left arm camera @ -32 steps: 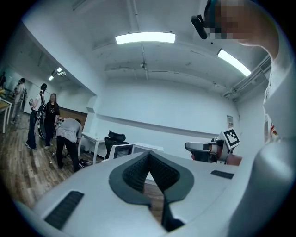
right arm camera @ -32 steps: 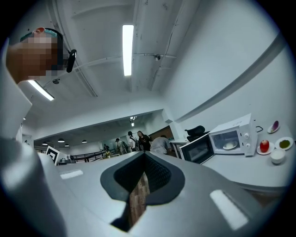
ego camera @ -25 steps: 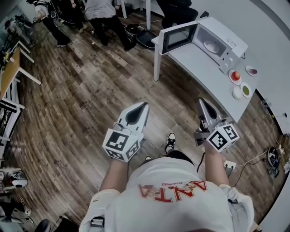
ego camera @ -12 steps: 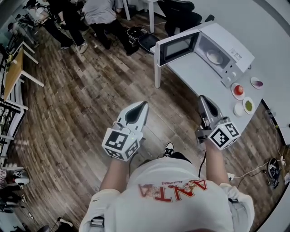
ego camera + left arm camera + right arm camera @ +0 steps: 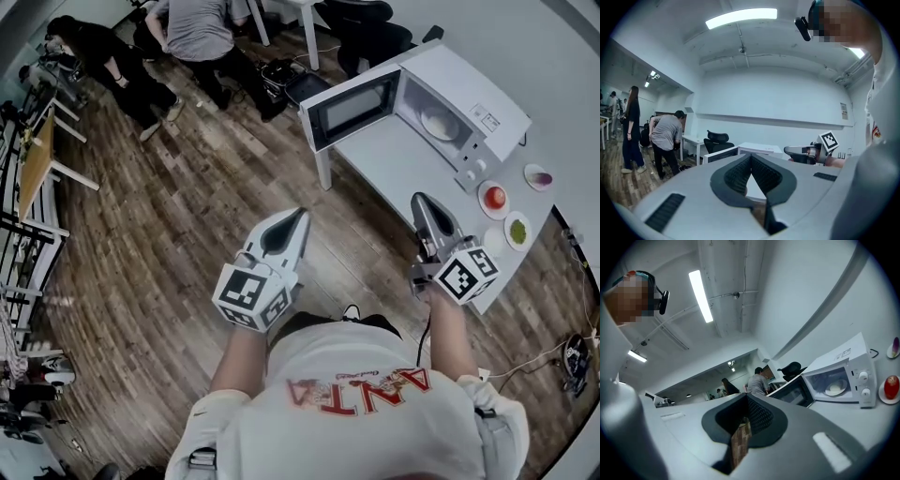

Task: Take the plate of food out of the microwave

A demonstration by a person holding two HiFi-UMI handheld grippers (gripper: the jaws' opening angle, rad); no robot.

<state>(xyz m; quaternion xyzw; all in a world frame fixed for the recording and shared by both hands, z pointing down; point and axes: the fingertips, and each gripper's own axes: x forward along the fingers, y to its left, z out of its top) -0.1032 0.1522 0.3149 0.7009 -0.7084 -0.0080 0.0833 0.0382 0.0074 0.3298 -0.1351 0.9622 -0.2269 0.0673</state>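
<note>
A white microwave (image 5: 459,94) stands on the white table (image 5: 394,169) at the upper right, its door (image 5: 352,108) swung open to the left. Inside it sits a white plate of pale food (image 5: 439,122), which the right gripper view also shows as a plate (image 5: 834,389) in the open microwave (image 5: 846,373). My left gripper (image 5: 302,216) hangs over the wooden floor, short of the table, shut and empty. My right gripper (image 5: 418,199) reaches just over the table's near edge, shut with nothing in it. Both point level toward the microwave (image 5: 757,149).
Right of the microwave lie a red-food plate (image 5: 494,198), a green-food dish (image 5: 517,230) and a purple dish (image 5: 538,176). People (image 5: 197,28) stand beyond the table's far end beside an office chair (image 5: 375,28). Desks (image 5: 28,150) line the left wall.
The table and microwave have come nearer and lower in the head view. Both grippers have travelled forward with the person; the right one now overlaps the table's edge. Jaws unchanged.
</note>
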